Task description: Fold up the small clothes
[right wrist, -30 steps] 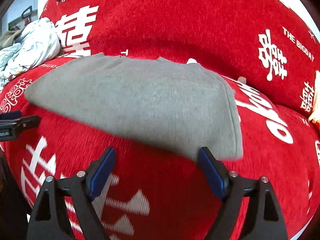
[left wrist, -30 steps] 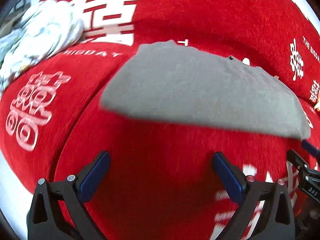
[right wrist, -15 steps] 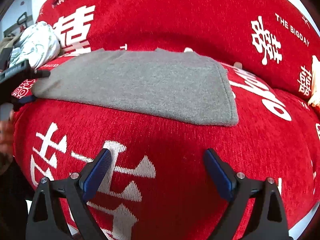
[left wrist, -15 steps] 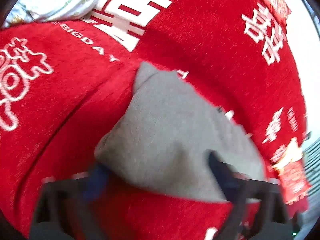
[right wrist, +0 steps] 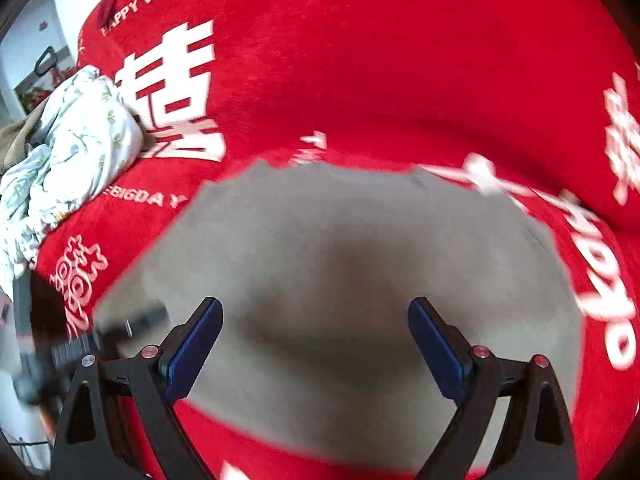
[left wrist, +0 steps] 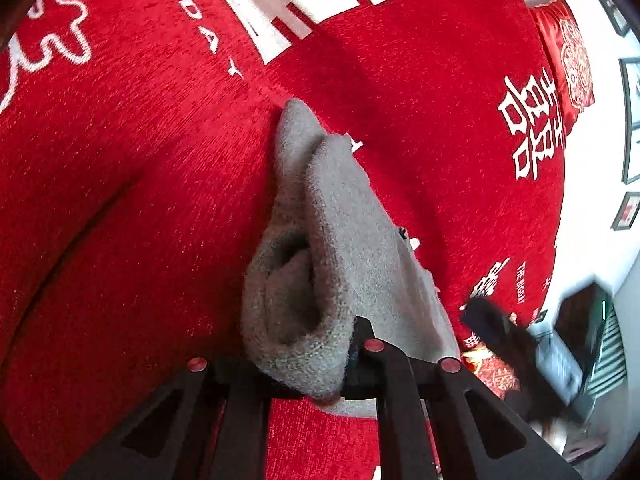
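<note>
The grey knit garment [left wrist: 344,240] lies on the red sofa cover [left wrist: 120,200], seemingly part-folded, with the left gripper [left wrist: 296,364] clamped on its bunched end and the right gripper [right wrist: 316,344] spread wide above it, so another fold likely remains.

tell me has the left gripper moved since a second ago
Yes. The left gripper has closed in on the grey cloth on the red cover and now pinches its near edge, where before it hung open short of it.
</note>
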The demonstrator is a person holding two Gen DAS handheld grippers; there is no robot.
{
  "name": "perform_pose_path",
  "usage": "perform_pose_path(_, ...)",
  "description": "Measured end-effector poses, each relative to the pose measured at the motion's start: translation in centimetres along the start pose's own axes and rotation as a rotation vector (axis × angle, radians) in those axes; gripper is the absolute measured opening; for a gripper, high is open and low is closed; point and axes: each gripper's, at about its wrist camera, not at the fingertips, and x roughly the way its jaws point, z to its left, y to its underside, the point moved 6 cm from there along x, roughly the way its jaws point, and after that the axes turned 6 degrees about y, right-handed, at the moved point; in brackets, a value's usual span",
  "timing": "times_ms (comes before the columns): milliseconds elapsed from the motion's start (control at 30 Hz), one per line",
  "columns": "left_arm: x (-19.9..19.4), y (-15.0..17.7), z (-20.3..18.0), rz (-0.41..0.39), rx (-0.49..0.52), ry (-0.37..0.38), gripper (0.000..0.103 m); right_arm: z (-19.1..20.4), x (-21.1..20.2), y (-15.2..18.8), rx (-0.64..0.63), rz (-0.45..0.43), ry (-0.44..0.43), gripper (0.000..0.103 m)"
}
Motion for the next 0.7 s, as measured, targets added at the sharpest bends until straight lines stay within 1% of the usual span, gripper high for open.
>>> perform_pose_path(167,-0.1,0.0,0.0,0.013,0.009,-0.018,0.012,6.4,6.4,-3.9,-0.052,0.124,-0.025,0.095)
perform_pose_path(267,0.0,-0.1,0.0,0.019,0.01,-0.022,0.012,10.2,9.2,-5.5,-0.105,0.155,-0.024,0.095)
perform_pose_path(333,0.1,-0.2,-0.2,0.022,0.024,-0.035,0.012,12.2,11.0,-6.0,-0.148,0.182,-0.007,0.095)
perform_pose_path(367,0.2,-0.2,-0.3,0.023,0.034,-0.042,0.012,13.2,11.9,-6.0,-0.179,0.198,0.009,0.095)
perform_pose_path(433,0.3,-0.3,-0.4,0.024,0.048,-0.054,0.012,14.3,13.9,-5.7,-0.258,0.241,0.099,0.095)
perform_pose_path(467,0.3,-0.4,-0.4,0.025,0.051,-0.057,0.012,14.8,14.7,-5.5,-0.306,0.238,0.16,0.095)
perform_pose_path(500,0.3,-0.4,-0.4,0.026,0.053,-0.059,0.012,15.2,15.0,-5.4,-0.343,0.229,0.193,0.095)
perform_pose_path(567,0.4,-0.6,-0.5,0.028,0.053,-0.066,0.012,15.8,15.3,-5.2,-0.387,0.204,0.229,0.093)
perform_pose_path(633,0.5,-0.6,-0.6,0.027,0.056,-0.074,0.012,15.7,15.2,-5.2,-0.374,0.202,0.234,0.089)
perform_pose_path(667,0.5,-0.7,-0.6,0.026,0.059,-0.079,0.012,15.7,15.1,-5.3,-0.376,0.197,0.243,0.08)
perform_pose_path(700,0.5,-0.7,-0.7,0.024,0.063,-0.085,0.012,15.6,14.9,-5.4,-0.381,0.192,0.253,0.066)
